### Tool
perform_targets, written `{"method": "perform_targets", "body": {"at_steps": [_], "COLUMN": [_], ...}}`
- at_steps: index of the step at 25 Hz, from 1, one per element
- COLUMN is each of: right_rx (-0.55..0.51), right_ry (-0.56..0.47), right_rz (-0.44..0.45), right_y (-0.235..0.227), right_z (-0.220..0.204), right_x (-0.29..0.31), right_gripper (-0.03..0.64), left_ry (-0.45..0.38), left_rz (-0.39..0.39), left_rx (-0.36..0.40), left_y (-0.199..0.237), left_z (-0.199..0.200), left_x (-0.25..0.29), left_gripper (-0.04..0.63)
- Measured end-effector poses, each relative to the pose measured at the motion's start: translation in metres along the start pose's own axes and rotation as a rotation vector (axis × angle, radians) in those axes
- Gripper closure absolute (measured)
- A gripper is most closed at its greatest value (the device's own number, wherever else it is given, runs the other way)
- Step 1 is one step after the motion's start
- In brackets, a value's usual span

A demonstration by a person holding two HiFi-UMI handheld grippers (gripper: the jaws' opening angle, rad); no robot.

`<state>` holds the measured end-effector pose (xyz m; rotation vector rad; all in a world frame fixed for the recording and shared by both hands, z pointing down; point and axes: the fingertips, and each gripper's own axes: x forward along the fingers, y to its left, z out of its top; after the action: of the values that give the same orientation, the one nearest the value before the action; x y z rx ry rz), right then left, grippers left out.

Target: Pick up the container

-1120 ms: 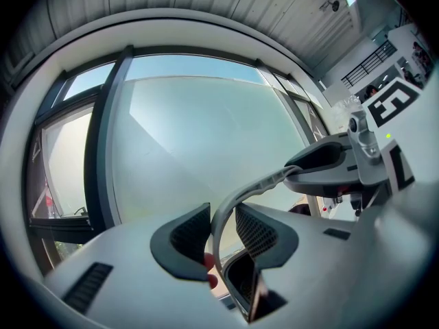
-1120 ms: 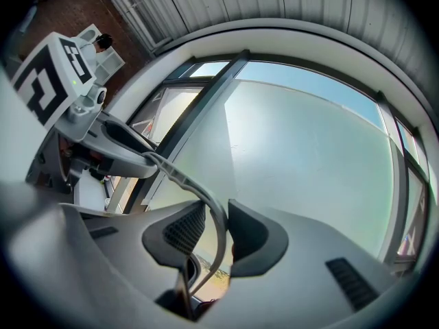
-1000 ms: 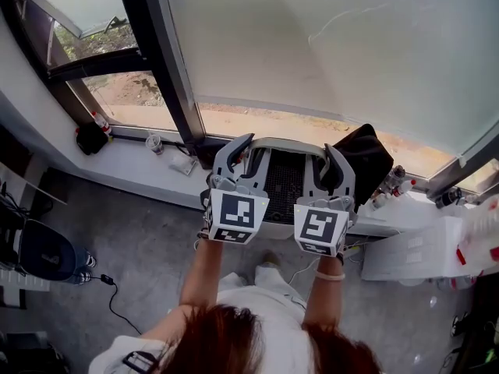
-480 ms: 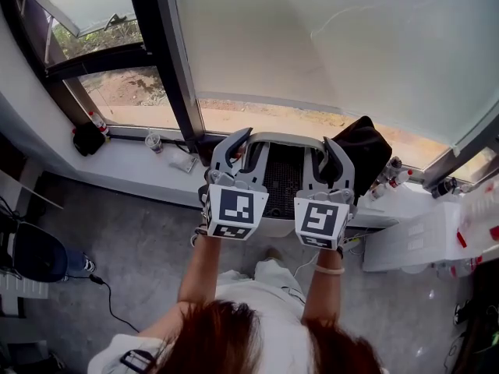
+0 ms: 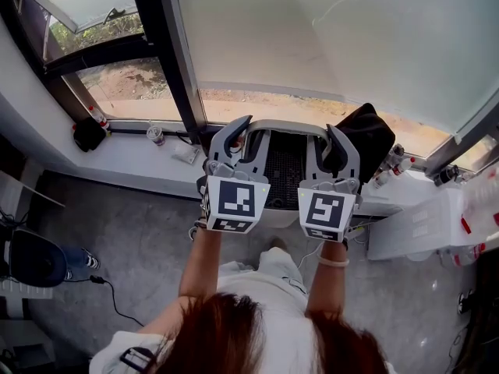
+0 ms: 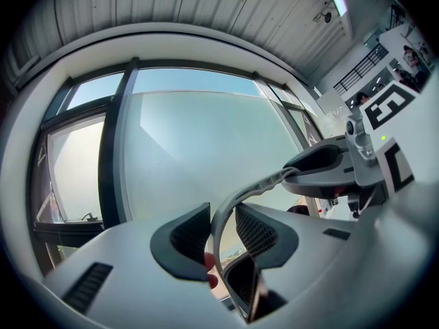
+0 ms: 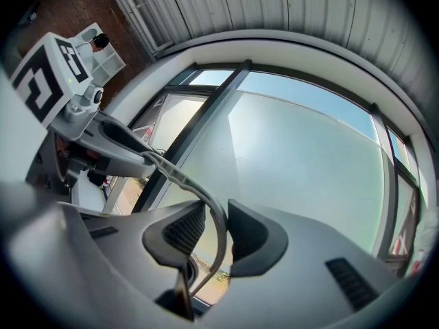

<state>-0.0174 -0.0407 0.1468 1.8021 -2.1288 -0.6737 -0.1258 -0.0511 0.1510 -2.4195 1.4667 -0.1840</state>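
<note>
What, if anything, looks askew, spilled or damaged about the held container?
Nothing stands out: the container looks level, its rim clamped by the left hand-held gripper and the right hand-held gripper, with no spill or damage.

The right gripper (image 7: 214, 242) has its fingers (image 7: 177, 233) pressed on the container's (image 7: 185, 182) thin grey rim; the left gripper (image 7: 137, 153) grips it at upper left, before a window (image 7: 309, 163).

The container (image 5: 284, 174) is hanging between the left gripper (image 5: 248, 135) and right gripper (image 5: 326, 140), its rim running between each pair of fingers (image 6: 185, 242). A bag (image 5: 370, 150) is sitting just right of it, and a cup (image 5: 156, 135) well left on the windowsill (image 5: 132, 162).
</note>
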Motion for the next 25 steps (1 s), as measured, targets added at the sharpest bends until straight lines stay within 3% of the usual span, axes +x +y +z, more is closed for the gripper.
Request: {"method": "perform_targets", "body": {"at_steps": [25], "right_rx": [-0.006], "right_ry": [-0.061], "right_rz": [0.014], "right_y": [0.001], "right_z": [0.027], "right_x": [-0.034], "right_gripper": [0.503], "left_ry": [-0.038], "left_rz": [0.014], "left_rx": [0.034], "left_y": [-0.003], "left_z": [0.026], "left_x": [-0.037], "left_gripper": [0.469]}}
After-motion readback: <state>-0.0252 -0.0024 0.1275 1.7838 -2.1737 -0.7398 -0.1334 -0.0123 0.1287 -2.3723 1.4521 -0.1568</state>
